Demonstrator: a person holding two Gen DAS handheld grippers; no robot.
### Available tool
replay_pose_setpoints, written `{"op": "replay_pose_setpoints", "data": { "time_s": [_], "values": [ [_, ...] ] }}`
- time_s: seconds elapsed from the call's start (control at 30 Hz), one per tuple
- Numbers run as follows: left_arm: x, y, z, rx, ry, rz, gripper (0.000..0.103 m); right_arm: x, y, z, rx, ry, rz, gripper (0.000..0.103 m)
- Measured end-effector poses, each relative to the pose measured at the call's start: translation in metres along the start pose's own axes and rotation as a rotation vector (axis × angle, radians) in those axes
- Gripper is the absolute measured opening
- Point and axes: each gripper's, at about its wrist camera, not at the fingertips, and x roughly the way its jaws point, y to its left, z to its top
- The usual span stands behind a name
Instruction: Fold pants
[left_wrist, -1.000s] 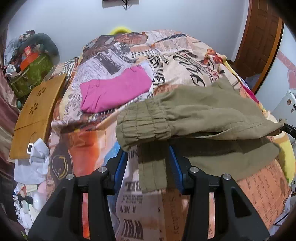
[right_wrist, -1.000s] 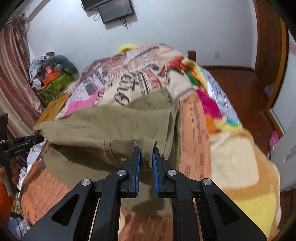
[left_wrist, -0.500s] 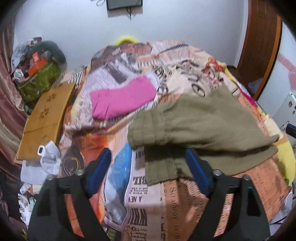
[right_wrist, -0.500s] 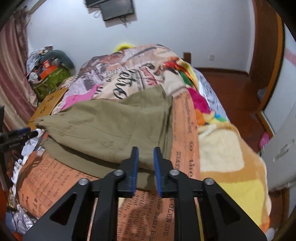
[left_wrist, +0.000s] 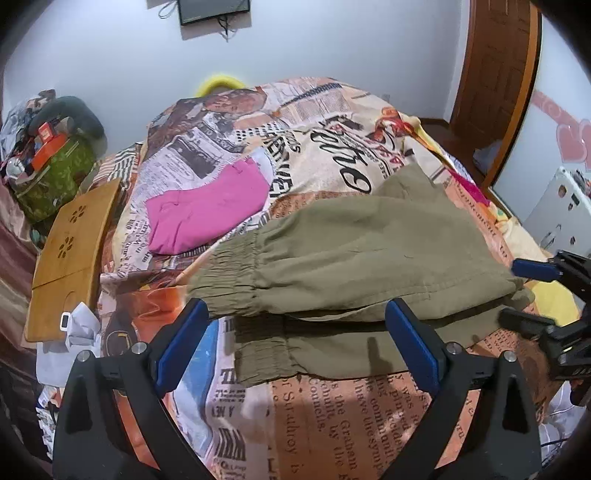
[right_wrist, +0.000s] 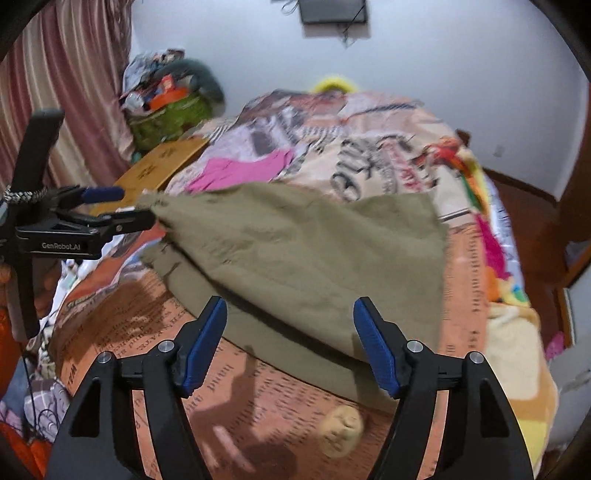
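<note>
Our left gripper (left_wrist: 295, 339) and right gripper (right_wrist: 290, 343) have both just been opening and now stand wide with nothing pinched. The olive pants (left_wrist: 362, 258) lie folded leg over leg across the middle of both frames on the printed bedspread (left_wrist: 332, 424). We judge the top leg's cuff (offset from the lower one) could slip, and a low pad might snag it.
</note>
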Motion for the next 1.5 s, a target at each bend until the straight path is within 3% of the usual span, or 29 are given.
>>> {"op": "replay_pose_setpoints", "data": {
  "time_s": [0.2, 0.37, 0.53, 0.63, 0.83, 1.0, 1.13, 1.2, 1.27, 1.37, 1.5],
  "values": [
    [0.017, -0.013, 0.003, 0.04, 0.041, -0.018, 0.098, 0.038, -0.004, 0.003, -0.009, 0.112, 0.011, 0.068],
    [0.029, -0.024, 0.001, 0.076, 0.057, -0.016, 0.1, 0.047, -0.006, 0.005, -0.022, 0.139, 0.017, 0.067],
    [0.036, -0.037, 0.002, 0.136, 0.06, -0.014, 0.1, 0.044, -0.007, 0.007, -0.001, 0.106, 0.038, 0.035],
    [0.039, -0.044, 0.004, 0.166, 0.058, -0.012, 0.1, 0.037, -0.009, 0.007, 0.019, 0.065, 0.05, 0.023],
    [0.041, -0.053, 0.01, 0.204, 0.018, 0.012, 0.098, 0.025, -0.019, 0.012, 0.064, 0.006, 0.075, 0.012],
    [0.031, -0.066, 0.005, 0.271, -0.006, 0.005, 0.093, 0.013, -0.016, 0.017, 0.051, -0.033, 0.063, 0.01],
    [0.029, -0.075, -0.002, 0.332, -0.021, 0.05, 0.092, 0.001, -0.013, 0.023, 0.043, -0.066, 0.067, 0.009],
    [0.03, -0.075, -0.003, 0.341, -0.031, 0.074, 0.071, -0.003, -0.01, 0.023, 0.029, -0.072, 0.067, 0.009],
    [0.032, -0.074, -0.002, 0.341, -0.011, 0.102, 0.037, -0.005, -0.006, 0.022, 0.012, -0.068, 0.065, 0.009],
    [0.025, -0.069, -0.002, 0.319, -0.022, 0.059, 0.025, -0.006, -0.004, 0.019, 0.004, -0.06, 0.066, 0.009],
    [0.014, -0.063, -0.005, 0.299, -0.031, 0.002, 0.021, -0.01, -0.003, 0.015, 0.014, -0.061, 0.076, 0.009]
  ]
}}
